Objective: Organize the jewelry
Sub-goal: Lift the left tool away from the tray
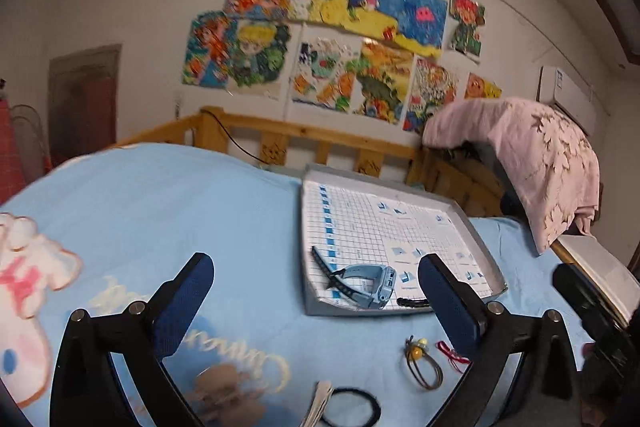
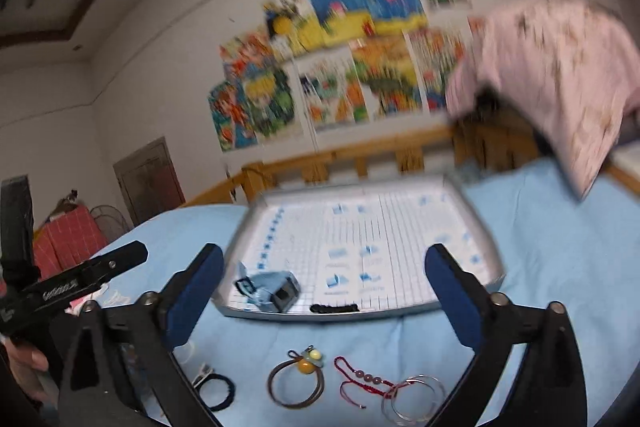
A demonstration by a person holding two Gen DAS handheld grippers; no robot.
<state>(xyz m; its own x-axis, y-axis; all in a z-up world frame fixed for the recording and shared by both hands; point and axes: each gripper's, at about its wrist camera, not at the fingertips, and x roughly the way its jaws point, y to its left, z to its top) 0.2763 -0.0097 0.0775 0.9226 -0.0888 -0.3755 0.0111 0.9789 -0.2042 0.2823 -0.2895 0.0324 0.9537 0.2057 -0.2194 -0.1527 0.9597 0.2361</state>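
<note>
Left gripper (image 1: pixel 316 301): black angular frame with two fingers (image 1: pixel 182 303) faced in dark blue textured pads, and round silver pivot screws on the arms at lower left and lower right of the left wrist view. Right gripper (image 2: pixel 324 301): same build, black frame, blue padded fingers (image 2: pixel 454 301), silver screws. At far left of the right wrist view the left gripper's black body bore white lettering, too blurred to read.
</note>
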